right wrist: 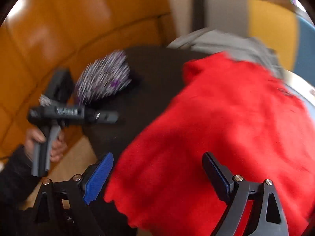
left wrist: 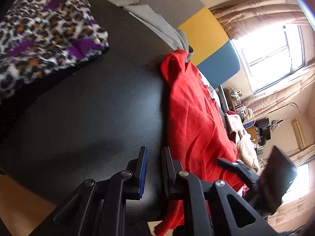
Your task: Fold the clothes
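A red fleecy garment (left wrist: 196, 118) lies crumpled along the right side of the dark table (left wrist: 98, 108). My left gripper (left wrist: 154, 151) hovers just left of its edge, with its jaws a narrow gap apart and only table showing between them. In the blurred right wrist view my right gripper (right wrist: 157, 177) stands wide open over the red garment (right wrist: 226, 127). The cloth spreads between the two fingers, and neither pad presses on it. A hand holds the left gripper (right wrist: 116, 116) over the table's left part.
A folded leopard-print piece with purple patches (left wrist: 43, 39) sits at the table's far left corner. Grey and white clothes (left wrist: 153, 25) are heaped beyond the red garment. An orange sofa (right wrist: 69, 29) and a grey, yellow and blue panel (left wrist: 202, 25) border the table.
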Tool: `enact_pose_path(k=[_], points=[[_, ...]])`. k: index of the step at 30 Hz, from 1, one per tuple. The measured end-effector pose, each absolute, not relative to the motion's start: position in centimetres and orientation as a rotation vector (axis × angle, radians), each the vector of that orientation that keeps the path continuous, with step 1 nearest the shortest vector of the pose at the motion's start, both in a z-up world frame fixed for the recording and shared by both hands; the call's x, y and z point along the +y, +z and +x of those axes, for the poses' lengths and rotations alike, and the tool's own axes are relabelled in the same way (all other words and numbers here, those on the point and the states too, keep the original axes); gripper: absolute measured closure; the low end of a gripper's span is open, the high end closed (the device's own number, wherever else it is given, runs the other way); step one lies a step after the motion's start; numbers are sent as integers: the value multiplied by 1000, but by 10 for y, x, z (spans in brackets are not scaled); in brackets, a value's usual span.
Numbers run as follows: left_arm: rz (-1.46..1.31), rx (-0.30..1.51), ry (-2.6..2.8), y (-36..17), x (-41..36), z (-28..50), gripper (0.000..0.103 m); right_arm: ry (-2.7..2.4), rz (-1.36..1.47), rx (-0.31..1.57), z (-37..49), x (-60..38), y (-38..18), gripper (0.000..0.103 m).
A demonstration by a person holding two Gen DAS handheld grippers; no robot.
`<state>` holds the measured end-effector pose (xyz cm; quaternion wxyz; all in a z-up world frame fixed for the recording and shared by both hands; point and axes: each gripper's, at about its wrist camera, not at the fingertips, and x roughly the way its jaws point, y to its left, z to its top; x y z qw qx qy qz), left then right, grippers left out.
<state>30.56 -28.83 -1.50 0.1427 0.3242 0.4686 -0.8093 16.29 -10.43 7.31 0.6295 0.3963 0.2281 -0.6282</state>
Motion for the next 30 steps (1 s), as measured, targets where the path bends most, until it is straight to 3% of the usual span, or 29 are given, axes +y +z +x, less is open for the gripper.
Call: enact_pose_path(k=[5,8,9,11,12,16,23,30], points=[[938,1203,-2364,-7,-291,319,86,-1477,895,783,189,-137,22,11],[949,1210,-2363,-10,-295,318,86,-1496,855,795,191,-136,18,16],[951,1223,-2361,-12,-295,315,86,-1502,840,793,191,-135,18,27],[954,1248,-2352,-15,-293,308,86,-1502,844,757,186,-133,21,63],[961,1257,-2352,-17,-291,303,86,-1501,850,736,183,-131,23,92],[1001,1218,-2401,-15,-278,281,86,-1535,914,574,156,-118,37,92],[1092,1159,-2480,-10,-264,227,86,-1776,946,94,57,-35,92,92],[1111,1367,-2473,-19,-262,174,84,-2024,1165,-215,-40,58,25,94]])
